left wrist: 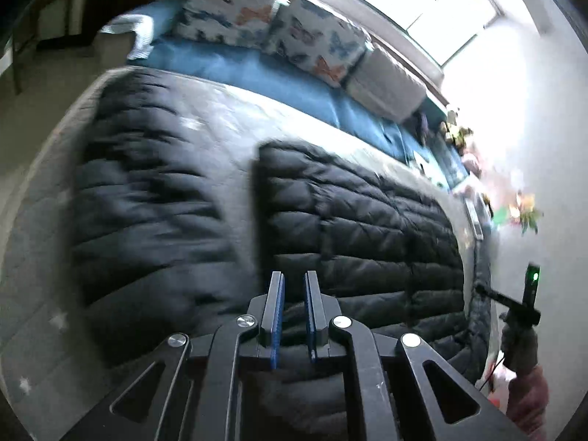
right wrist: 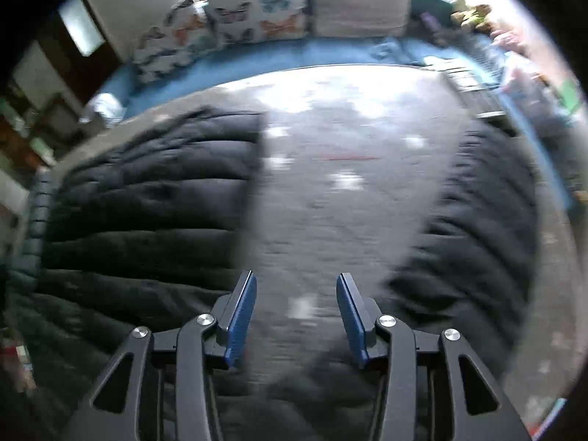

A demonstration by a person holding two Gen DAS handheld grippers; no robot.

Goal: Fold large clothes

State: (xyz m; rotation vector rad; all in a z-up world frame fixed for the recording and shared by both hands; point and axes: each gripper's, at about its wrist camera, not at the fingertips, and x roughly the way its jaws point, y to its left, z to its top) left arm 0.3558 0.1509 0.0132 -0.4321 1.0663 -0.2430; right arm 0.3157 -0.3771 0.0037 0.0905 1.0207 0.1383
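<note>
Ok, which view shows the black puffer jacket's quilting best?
The left wrist view: the jacket panel right of centre is sharp enough to show stitched quilting. In the right wrist view the black puffer jacket is motion-blurred, split into dark masses on either side.

Black quilted jacket [left wrist: 360,220], grey star-print blanket [right wrist: 330,202], butterfly-patterned cushions [left wrist: 316,42].

Bed [right wrist: 330,191], grey star-print cover: black quilted jacket [right wrist: 147,202] lay spread flat on it; butterfly pillows [right wrist: 253,14] sat beyond the jacket.

Both wrist views look steeply down, close over the black quilted jacket [left wrist: 360,228], somewhat blurred.
</note>
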